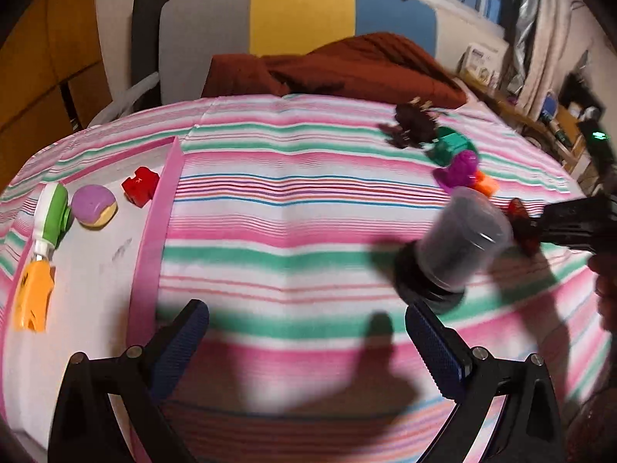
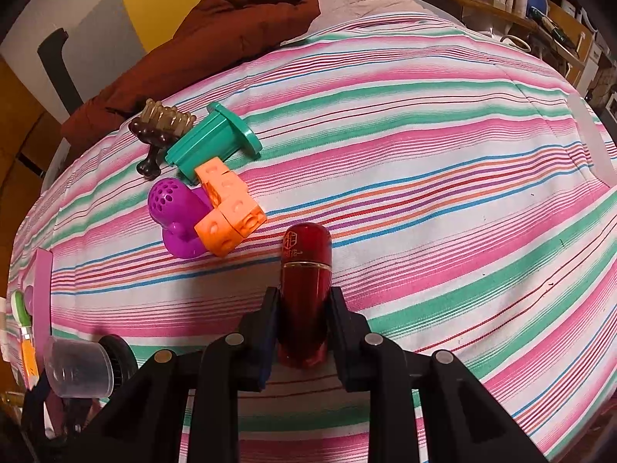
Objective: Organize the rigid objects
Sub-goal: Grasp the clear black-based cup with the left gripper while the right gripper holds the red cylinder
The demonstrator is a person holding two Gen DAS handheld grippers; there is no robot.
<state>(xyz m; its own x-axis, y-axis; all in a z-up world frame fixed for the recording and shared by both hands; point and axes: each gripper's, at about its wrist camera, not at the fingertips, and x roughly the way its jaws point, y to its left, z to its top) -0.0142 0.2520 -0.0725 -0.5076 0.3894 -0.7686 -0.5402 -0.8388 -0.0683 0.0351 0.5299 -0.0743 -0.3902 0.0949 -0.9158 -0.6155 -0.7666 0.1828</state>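
Observation:
My right gripper [image 2: 304, 303] is shut on a dark red bottle [image 2: 306, 270], held just above the striped bedsheet [image 2: 424, 193]; in the left wrist view the same bottle [image 1: 518, 218] shows at the far right. My left gripper [image 1: 306, 332] is open with nothing between its blue-padded fingers. Ahead of it to the right, a clear jar [image 1: 462, 243] with a black lid lies on its side; the right wrist view has this jar [image 2: 79, 366] at lower left. A pink-rimmed tray [image 1: 154, 239] on the left holds a red block [image 1: 140, 185], a purple and yellow ball [image 1: 94, 206] and a green, white and orange toy [image 1: 42, 247].
Beyond the bottle lie an orange block piece [image 2: 227, 208], a purple perforated toy [image 2: 175, 208], a teal plastic piece [image 2: 212, 141] and a brown brush [image 2: 160, 131]. A rust-brown blanket [image 2: 216, 38] is bunched at the far end. Shelves [image 2: 520, 11] stand at the right.

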